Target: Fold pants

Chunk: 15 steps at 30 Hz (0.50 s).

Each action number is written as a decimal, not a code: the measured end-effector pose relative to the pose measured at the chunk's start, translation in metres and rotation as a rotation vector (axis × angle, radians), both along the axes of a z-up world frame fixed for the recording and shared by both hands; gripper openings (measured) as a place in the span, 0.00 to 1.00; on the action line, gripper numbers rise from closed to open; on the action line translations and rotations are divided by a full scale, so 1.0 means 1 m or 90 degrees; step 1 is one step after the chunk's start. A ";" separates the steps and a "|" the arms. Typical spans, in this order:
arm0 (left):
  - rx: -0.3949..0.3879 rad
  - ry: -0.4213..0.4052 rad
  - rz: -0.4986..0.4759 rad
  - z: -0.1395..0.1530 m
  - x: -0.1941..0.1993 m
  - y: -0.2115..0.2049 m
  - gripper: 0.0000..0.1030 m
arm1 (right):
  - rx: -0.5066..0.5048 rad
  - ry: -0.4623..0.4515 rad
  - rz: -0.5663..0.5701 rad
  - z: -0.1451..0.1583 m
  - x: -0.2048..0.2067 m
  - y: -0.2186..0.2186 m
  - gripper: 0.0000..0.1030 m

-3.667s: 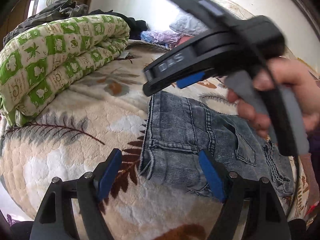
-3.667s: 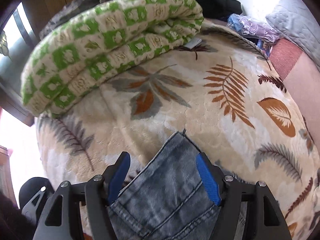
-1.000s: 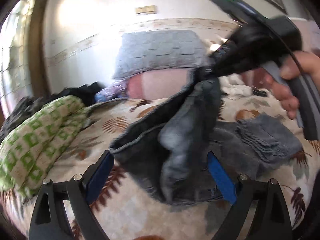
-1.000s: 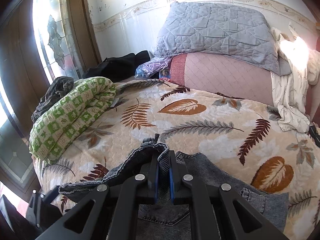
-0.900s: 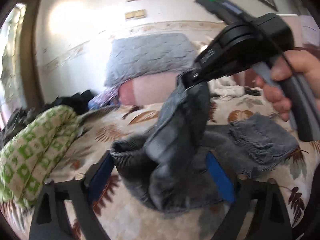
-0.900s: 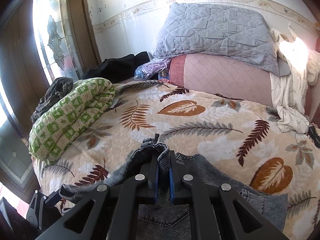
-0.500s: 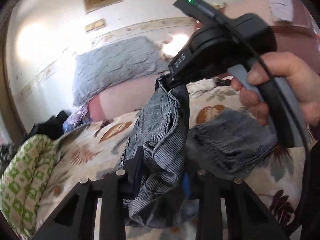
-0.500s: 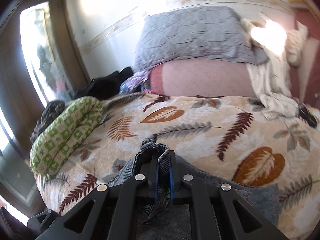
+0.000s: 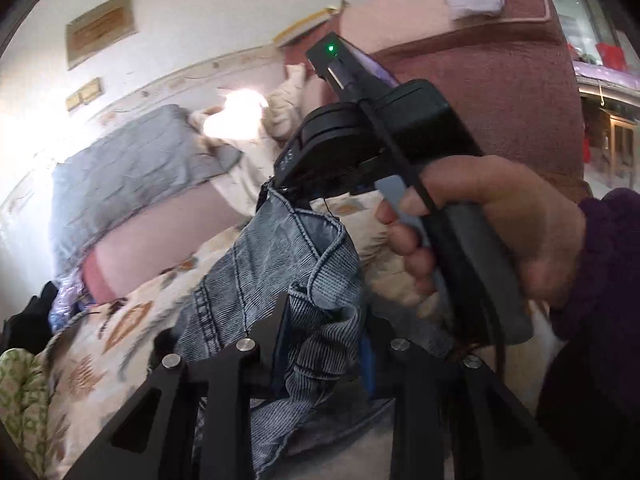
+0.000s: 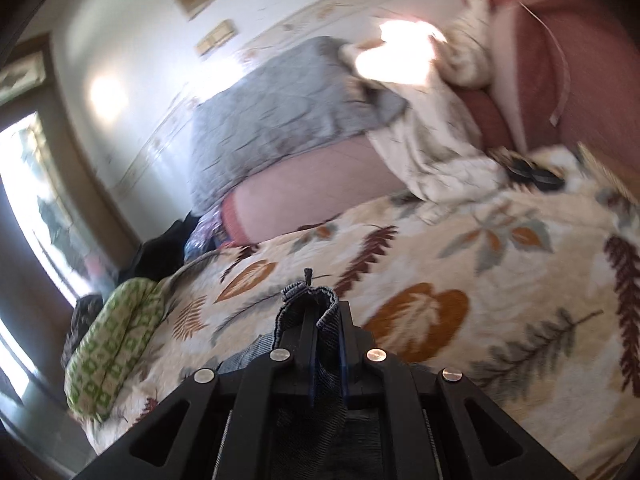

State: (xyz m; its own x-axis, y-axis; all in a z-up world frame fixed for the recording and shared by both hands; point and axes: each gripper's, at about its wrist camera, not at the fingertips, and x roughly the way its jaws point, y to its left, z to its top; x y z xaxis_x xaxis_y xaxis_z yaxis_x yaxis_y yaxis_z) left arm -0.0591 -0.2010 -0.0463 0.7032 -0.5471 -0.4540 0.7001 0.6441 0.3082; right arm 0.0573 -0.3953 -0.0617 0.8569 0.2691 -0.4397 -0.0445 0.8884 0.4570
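The bed (image 10: 500, 280), spread with a cream cover printed with brown and grey leaves, is lying ahead of and below both pairs of jaws, tilted in both wrist views. At its far end, beyond the jaws, a grey quilted pillow (image 10: 288, 100) is resting on a pink bolster (image 10: 320, 188), with a crumpled cream cloth (image 10: 432, 140) just beside them. A green-and-white checked blanket (image 10: 116, 344), rolled up, is lying at the bed's edge, off to the left of the right jaws. The pants (image 9: 288, 280), of faded blue-grey denim, are hanging bunched above the bed cover, stretched between the two tools. The left gripper (image 9: 324, 344) is clamping a thick fold of the denim; its jaws have just been closing, the cloth is filling the gap between them, and the blue pads are pressing in on both sides. The right gripper (image 10: 325, 320) is pinching a narrow hem of the pants, its jaws drawn nearly together on the cloth, with a small tuft of denim sticking out past the tips. In the left wrist view the right gripper's black body is sitting up and ahead of the left jaws, and the person's right hand (image 9: 492, 232), in a dark purple sleeve (image 9: 600, 280), is gripping its handle.
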 end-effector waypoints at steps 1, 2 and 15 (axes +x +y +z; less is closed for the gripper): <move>0.001 0.007 -0.005 -0.002 0.001 -0.005 0.29 | 0.016 0.008 -0.003 -0.005 0.002 -0.009 0.08; 0.003 0.016 -0.010 -0.005 0.003 -0.012 0.29 | 0.023 0.021 -0.011 -0.012 0.005 -0.020 0.08; 0.041 0.072 -0.028 -0.034 0.018 -0.048 0.29 | 0.056 0.127 -0.027 -0.060 0.022 -0.065 0.15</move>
State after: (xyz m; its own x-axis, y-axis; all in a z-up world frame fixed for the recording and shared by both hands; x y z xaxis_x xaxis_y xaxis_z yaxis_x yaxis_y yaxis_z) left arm -0.0406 -0.2490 -0.0808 0.6213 -0.5436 -0.5643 0.7601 0.5932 0.2654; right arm 0.0790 -0.4602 -0.1216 0.7664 0.2795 -0.5783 0.0909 0.8441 0.5284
